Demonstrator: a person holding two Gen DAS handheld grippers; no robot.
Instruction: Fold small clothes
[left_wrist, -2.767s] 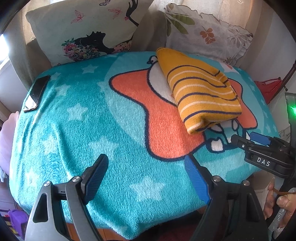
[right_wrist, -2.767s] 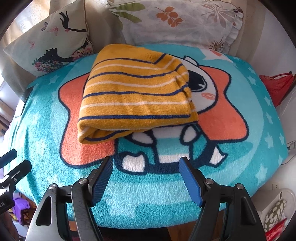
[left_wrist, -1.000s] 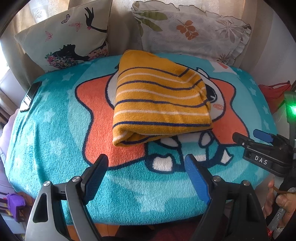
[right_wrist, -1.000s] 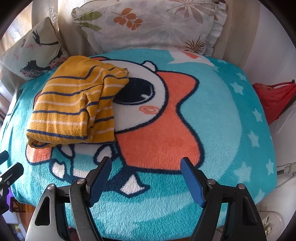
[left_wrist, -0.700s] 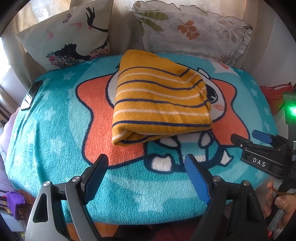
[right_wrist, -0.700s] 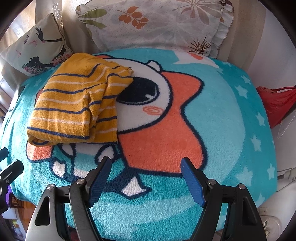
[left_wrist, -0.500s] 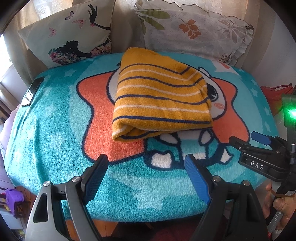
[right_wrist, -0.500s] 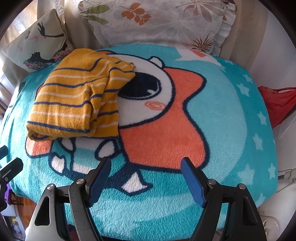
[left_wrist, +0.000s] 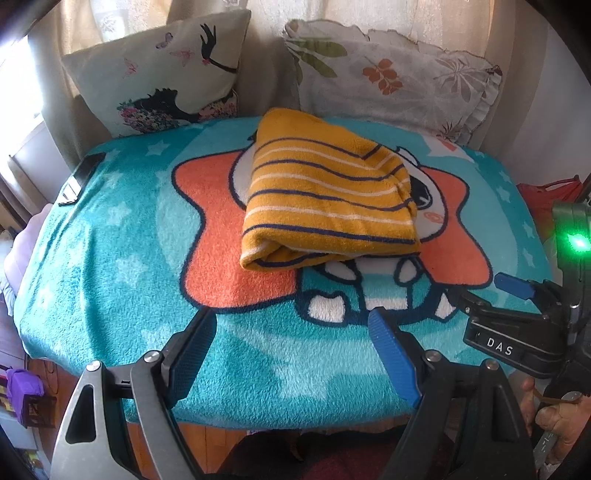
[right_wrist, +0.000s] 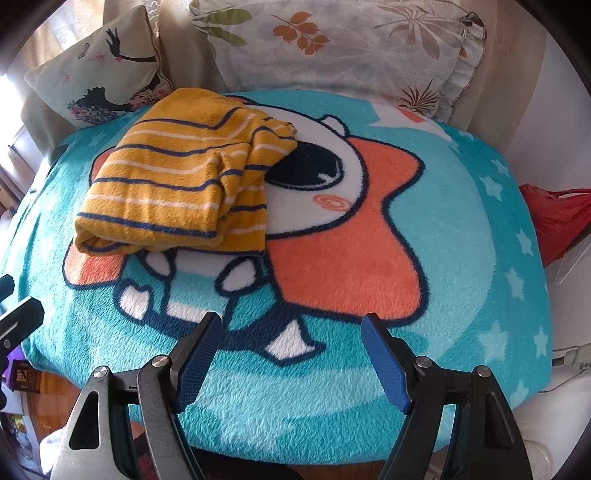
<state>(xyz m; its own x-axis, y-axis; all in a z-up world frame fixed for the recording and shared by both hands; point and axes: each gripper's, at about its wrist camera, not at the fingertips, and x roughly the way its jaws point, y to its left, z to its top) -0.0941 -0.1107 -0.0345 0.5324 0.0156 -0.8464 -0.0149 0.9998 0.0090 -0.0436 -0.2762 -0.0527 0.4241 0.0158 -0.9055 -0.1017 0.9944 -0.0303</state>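
A folded yellow striped garment (left_wrist: 325, 199) lies on the teal cartoon blanket (left_wrist: 110, 266), toward 12 o'clock from the left gripper (left_wrist: 291, 332) and toward 10 o'clock from the right gripper (right_wrist: 291, 332). Both grippers hover over the blanket's near edge with jaws spread wide and nothing between them. Two pillows lean behind the garment: a butterfly-print pillow (left_wrist: 162, 74) at 11 o'clock and a leaf-print pillow (left_wrist: 388, 81) at 1 o'clock in the left view. A phone (left_wrist: 79, 177) rests at 10 o'clock.
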